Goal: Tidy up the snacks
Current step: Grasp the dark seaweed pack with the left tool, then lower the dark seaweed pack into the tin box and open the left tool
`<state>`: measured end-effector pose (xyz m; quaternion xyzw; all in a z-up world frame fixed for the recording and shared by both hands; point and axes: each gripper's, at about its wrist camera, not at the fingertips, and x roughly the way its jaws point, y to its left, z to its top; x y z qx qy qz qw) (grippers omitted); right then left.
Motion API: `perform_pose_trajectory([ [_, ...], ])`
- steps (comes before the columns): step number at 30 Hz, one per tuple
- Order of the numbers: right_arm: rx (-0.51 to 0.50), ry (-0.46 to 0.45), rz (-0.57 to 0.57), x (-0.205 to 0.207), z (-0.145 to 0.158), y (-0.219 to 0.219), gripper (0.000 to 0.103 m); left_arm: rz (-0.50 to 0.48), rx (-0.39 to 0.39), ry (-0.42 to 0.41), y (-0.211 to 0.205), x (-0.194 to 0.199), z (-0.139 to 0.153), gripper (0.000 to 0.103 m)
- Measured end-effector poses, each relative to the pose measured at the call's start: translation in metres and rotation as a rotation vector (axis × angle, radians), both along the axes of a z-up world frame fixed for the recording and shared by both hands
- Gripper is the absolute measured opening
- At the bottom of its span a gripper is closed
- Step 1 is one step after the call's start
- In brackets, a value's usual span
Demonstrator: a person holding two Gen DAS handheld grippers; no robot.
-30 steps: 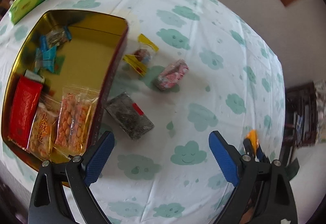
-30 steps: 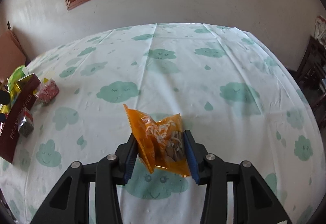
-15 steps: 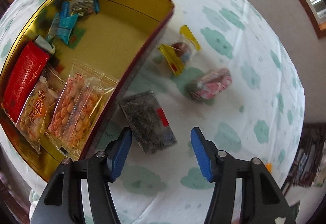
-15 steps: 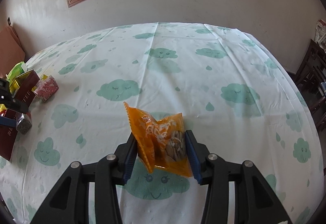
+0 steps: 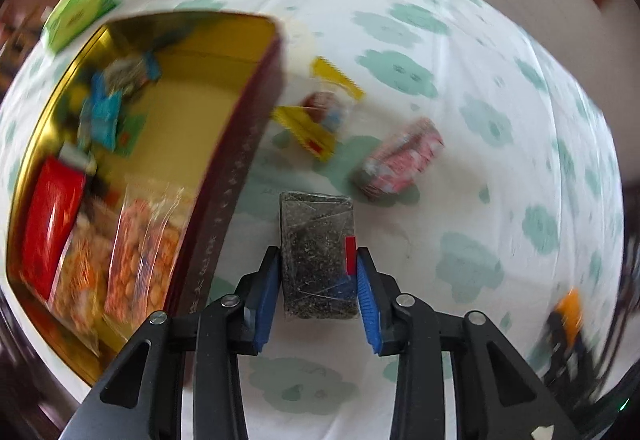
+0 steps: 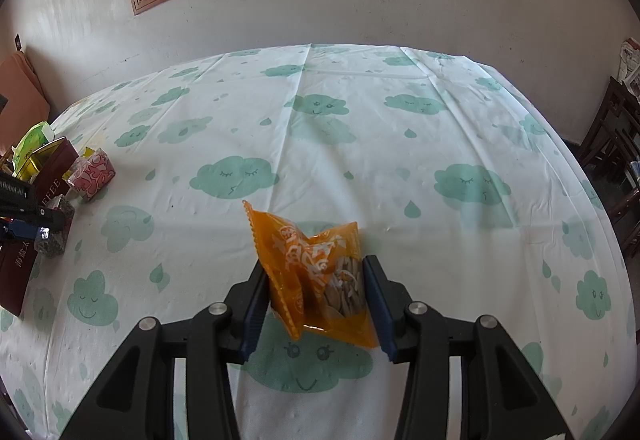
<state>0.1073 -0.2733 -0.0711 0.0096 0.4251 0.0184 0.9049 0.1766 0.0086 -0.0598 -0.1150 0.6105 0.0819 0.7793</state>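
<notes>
Two grips on right now. Your left gripper (image 5: 317,280) has just been closing and its blue pads (image 5: 267,294) sit against both long sides of the dark speckled packet (image 5: 316,240), which lies on the cloud-print tablecloth (image 5: 460,200) just right of the gold tin (image 5: 224,52). Packet has a small red label (image 5: 350,254) at its right edge, next to the right pad. Whether it's lifted off the cloth, can't tell.

Your right gripper (image 6: 316,304) is clamped narrow on the orange snack bag (image 6: 316,272); the bag stands up between the jaws, top corner tilted left, pale seeds visible through the clear window.

Tin contents, blurred: red packet (image 5: 50,216) near left, two clear peanut packs (image 5: 140,248) beside it, blue-wrapped pieces (image 5: 100,112) farther in. Tin wall is dark red (image 5: 232,176) outside.

Loose on the cloth beyond the dark packet: yellow-ended candy wrapper (image 5: 320,120) close to the tin's far right corner, pink patterned packet (image 5: 400,160) to its right. Green packet (image 5: 78,16) sits past the tin's far left corner.

Right wrist view shows the same cluster at far left, well apart from the orange bag.
</notes>
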Motion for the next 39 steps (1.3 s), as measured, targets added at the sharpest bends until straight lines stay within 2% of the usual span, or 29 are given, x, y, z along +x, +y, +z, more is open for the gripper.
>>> perform_pose_trajectory([
  [5, 0.000, 0.000, 0.000, 0.000, 0.000, 0.000, 0.047, -0.156, 0.059, -0.007, -0.014, -0.001, -0.003, 0.032],
  [11, -0.001, 0.000, 0.000, 0.000, 0.000, 0.000, 0.047, -0.208, 0.079, -0.020, -0.019, -0.002, -0.008, 0.032],
  [19, -0.007, 0.001, -0.001, 0.001, -0.001, 0.000, 0.047, -0.288, 0.035, -0.037, -0.024, -0.020, 0.001, 0.031],
  [29, -0.037, 0.006, -0.003, 0.002, 0.000, 0.006, 0.047, -0.379, 0.017, -0.140, -0.017, -0.051, 0.055, 0.031],
  [34, -0.039, 0.006, -0.004, 0.002, 0.000, 0.006, 0.047, -0.396, 0.062, -0.200, 0.007, -0.062, 0.085, 0.031],
  [39, -0.038, 0.006, -0.003, 0.002, -0.001, 0.006, 0.047, -0.375, 0.156, -0.252, 0.048, -0.064, 0.110, 0.031],
])
